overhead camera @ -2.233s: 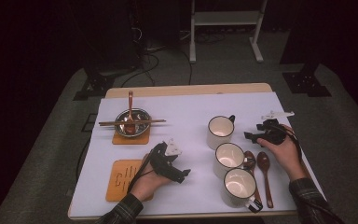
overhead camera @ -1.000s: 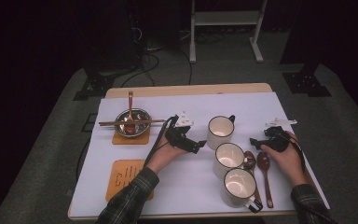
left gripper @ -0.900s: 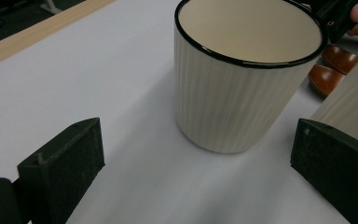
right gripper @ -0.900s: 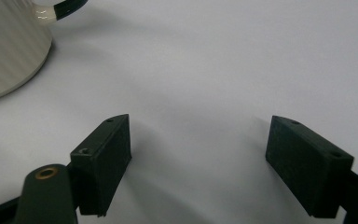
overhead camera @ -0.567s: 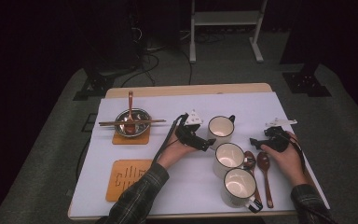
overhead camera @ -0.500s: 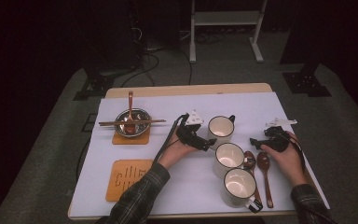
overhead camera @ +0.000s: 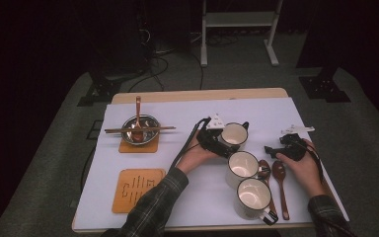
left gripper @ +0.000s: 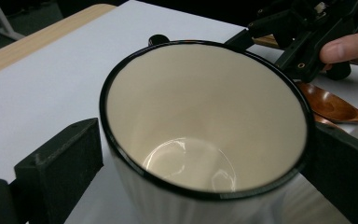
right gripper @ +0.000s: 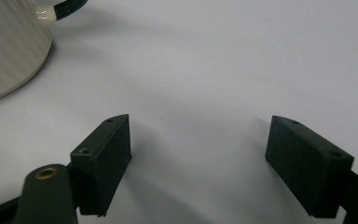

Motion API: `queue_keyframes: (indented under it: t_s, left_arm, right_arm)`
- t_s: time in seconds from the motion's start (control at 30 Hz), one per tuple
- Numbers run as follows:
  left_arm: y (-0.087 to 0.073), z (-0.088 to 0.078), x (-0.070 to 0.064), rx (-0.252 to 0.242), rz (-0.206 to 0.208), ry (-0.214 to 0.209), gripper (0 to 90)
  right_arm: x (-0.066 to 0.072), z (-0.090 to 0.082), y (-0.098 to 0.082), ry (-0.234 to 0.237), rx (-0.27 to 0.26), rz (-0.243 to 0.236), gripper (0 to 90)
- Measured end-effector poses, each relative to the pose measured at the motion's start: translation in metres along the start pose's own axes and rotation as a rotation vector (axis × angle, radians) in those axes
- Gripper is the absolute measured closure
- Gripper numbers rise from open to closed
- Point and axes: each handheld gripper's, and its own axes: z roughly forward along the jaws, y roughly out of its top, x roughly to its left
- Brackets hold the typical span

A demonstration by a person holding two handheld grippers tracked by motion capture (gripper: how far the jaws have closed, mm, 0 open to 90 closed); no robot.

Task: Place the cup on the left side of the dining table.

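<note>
- Far mug (overhead camera: 234,134) stands upright on the white table (overhead camera: 177,207), the back one of three mugs in a row; middle mug (overhead camera: 242,165) just in front of it, near mug (overhead camera: 252,196) closest to the person.
- Left gripper (overhead camera: 224,148) is at the far mug. In the left gripper view its jaws straddle the mug (left gripper: 205,126), one on each side of the body just under the dark rim; spread wide, right jaw looks to touch the wall, left jaw shows a slight gap. Not clamped yet, as far as I can tell.
- Right gripper (overhead camera: 275,149) rests on the table well to the right, above two wooden spoons (overhead camera: 279,170); jaws released, nothing between them (right gripper: 198,163).
- Handling: looks like enamel or glazed ware, so stiff, smooth, likely slippery, chips if knocked. Empty, so moderately light. Best grip across the body below the rim, square to the wall.
- Orientation: long axis vertical, mouth up; handle (overhead camera: 245,125) points away, toward the far right.
</note>
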Motion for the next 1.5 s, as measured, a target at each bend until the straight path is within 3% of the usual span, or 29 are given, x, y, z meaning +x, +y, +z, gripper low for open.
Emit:
queue_keyframes:
  t_s: [0.27, 0.87, 1.33, 1.5]
  left_arm:
    - [0.000, 0.010, 0.004, -0.009, -0.006, -0.035, 1.5]
    - [-0.001, 0.014, 0.006, -0.035, -0.002, -0.060, 0.7]
    - [0.007, 0.014, 0.005, 0.003, 0.058, -0.048, 2.8]
    - [0.007, 0.014, 0.005, -0.001, 0.058, -0.050, 2.9]
  right_arm:
    - [0.000, 0.000, 0.000, 0.000, 0.000, -0.001, 20.5]
    - [0.000, 0.000, 0.000, 0.000, 0.000, 0.001, 20.5]
    - [0.000, 0.000, 0.000, 0.000, 0.000, 0.000, 20.5]
    - [0.000, 0.000, 0.000, 0.000, -0.001, -0.002, 20.5]
